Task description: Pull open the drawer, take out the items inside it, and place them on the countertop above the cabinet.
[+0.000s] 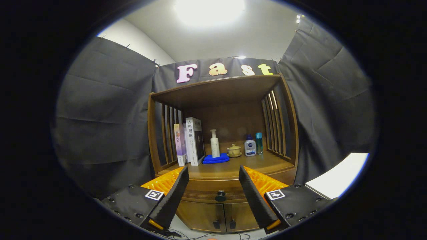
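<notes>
Low in the middle of the frame, the gripper holds its two fingers wide apart with nothing between them. Just beyond them, at lower centre, the drawer sits closed, its dark knob showing in the gap. Above it the countertop carries books at centre left, a pump bottle on a blue cloth, a lidded cup and two small bottles to the right.

Shelf contents, non-task items.
We note two upright books, a white pump bottle on a folded blue cloth, a lidded yellow cup, a small white bottle and a teal bottle.
</notes>
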